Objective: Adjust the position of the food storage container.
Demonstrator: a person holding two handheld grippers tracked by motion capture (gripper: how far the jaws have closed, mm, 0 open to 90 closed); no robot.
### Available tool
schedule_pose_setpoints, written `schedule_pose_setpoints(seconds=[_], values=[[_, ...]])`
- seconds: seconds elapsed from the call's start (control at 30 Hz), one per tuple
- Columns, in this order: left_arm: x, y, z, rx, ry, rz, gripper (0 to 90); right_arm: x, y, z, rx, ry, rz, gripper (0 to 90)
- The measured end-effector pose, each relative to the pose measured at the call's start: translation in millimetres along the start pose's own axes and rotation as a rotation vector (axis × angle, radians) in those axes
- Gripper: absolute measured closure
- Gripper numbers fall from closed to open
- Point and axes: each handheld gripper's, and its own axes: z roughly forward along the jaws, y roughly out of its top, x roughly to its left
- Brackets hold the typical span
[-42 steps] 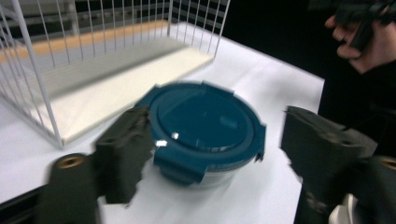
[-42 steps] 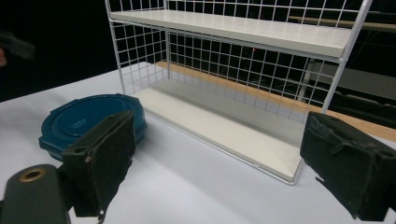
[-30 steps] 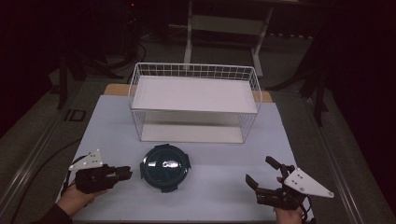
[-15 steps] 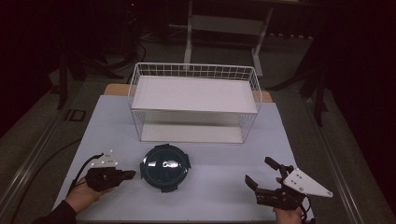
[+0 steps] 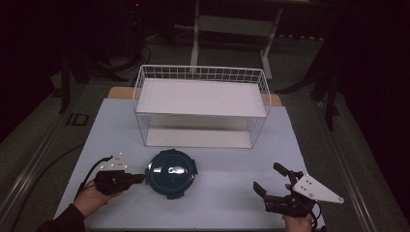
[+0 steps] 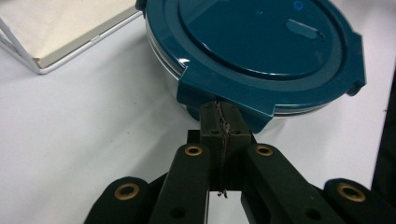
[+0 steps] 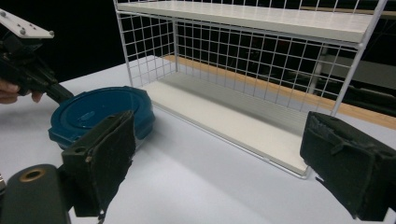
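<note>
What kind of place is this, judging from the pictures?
Probably a lab or recording workspace, not a home: a white-covered table in a dark room carries just a wire rack and a teal container, cables run along the floor, and a person holds camera-fitted grippers.

room: dim, dark | floor [image 5: 300, 53]: grey | beyond table [image 5: 290, 145]: pale metal frame stand [image 5: 232, 24]

"ID" on the floor [image 5: 77, 119] left of table.
</note>
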Motion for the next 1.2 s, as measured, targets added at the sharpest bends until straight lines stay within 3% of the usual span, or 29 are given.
schedule_pose_setpoints(seconds=[0.37, 0.57, 0.97, 1.2], values=[[1.9, 9.5, 7.9, 0.010, 0.015, 0.000, 89.9, 1.6, 0.1, 2.0, 0.006, 0.005, -0.004, 10.4], [4.6, 17.0, 16.8, 0.006, -0.003, 0.001, 89.9, 1.3, -0.7, 2.7, 0.010, 0.009, 0.002, 10.3], [-3.4, 38.5, 43.0, 0.004, -0.029, 0.037, 89.9, 2.2, -1.4, 4.7, 0.018, 0.018, -0.005, 10.4], [-3.0, 39.1, 35.9, 0.006, -0.026, 0.038, 89.8, 0.6, -1.8, 3.9, 0.018, 0.015, 0.006, 10.4]])
